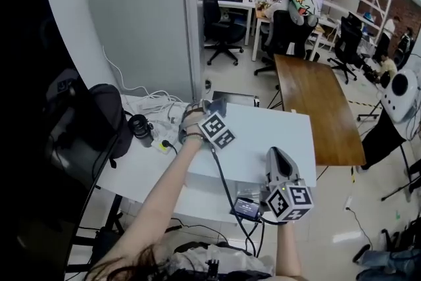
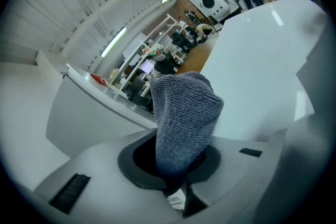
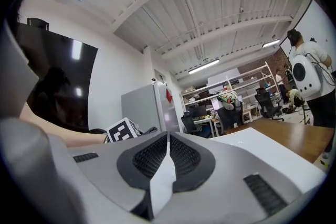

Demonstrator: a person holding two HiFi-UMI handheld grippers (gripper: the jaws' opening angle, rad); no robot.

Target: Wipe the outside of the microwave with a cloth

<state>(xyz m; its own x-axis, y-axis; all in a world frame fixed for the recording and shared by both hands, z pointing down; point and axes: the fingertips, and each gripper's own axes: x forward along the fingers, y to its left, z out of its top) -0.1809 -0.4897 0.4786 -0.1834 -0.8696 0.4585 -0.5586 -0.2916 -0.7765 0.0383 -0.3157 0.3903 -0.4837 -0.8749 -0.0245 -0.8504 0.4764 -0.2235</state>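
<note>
Noted at far left on the counter (image 1: 141, 171) a black bag (image 1: 108, 114) and loose white cables (image 1: 156, 102), apart from the work. Found the left claw (image 1: 212, 108) clamped on a grey cloth (image 2: 184, 118) at the far left corner of the microwave (image 1: 263, 141) top; cannot tell contact with the panel. Logged the cloth as looped, towel-like weave, soft, bunched into an upright fold rather than spread. Judged wiping of the top panel as the step in hand. Best to tip the claw down, lay the fold flat against the panel, press lightly, drag in straight overlapping passes toward the right edge, then carry on down the sides. Recorded the casing as smooth, glossy white, boxy with crisp edges; probably slick, so expect easy glide and ease off at corners to avoid snagging. Found the right claw (image 1: 273, 154) closed together on nothing, ribbed black pads pressed face to face, held over the front right part of the top; could brace the casing against sliding.
</note>
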